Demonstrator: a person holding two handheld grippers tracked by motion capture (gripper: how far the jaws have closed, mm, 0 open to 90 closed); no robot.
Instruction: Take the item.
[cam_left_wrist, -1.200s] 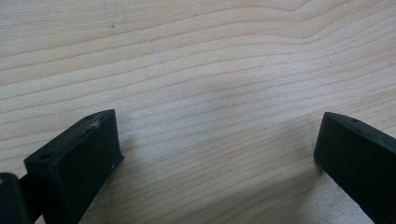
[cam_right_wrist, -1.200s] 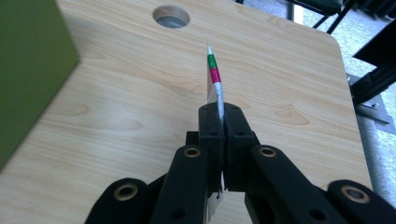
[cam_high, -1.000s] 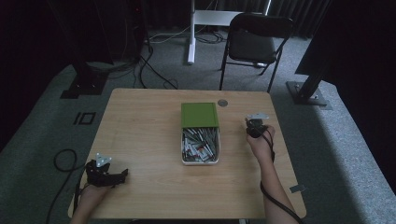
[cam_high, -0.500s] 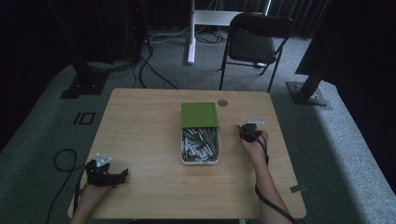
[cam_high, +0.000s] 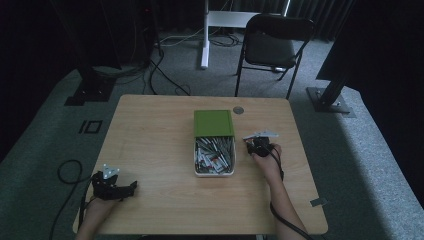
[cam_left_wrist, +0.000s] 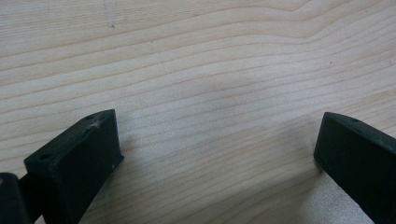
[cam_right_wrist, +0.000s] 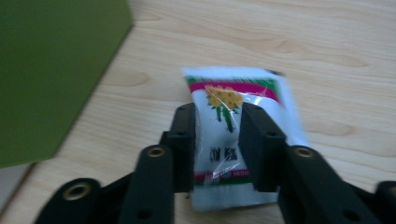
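Observation:
A white sachet (cam_right_wrist: 233, 135) with a red and green band and a yellow flower print is pinched between the jaws of my right gripper (cam_right_wrist: 218, 116), held above the wooden table. In the high view the right gripper (cam_high: 259, 145) hovers just right of the white box (cam_high: 231, 171), which holds several small packets. The box's green lid (cam_high: 214, 123) lies at its far end and shows as a green slab (cam_right_wrist: 51, 70) in the right gripper view. My left gripper (cam_high: 122, 189) rests at the table's front left, jaws wide apart (cam_left_wrist: 217, 154) over bare wood.
A small round grey disc (cam_high: 238, 110) sits on the table behind the lid. A folding chair (cam_high: 272, 47) stands beyond the far edge. A cable (cam_high: 67, 175) trails off the table's left side.
My right gripper has moved left and toward the person, from the table's right part to just beside the box. The left gripper has stayed put.

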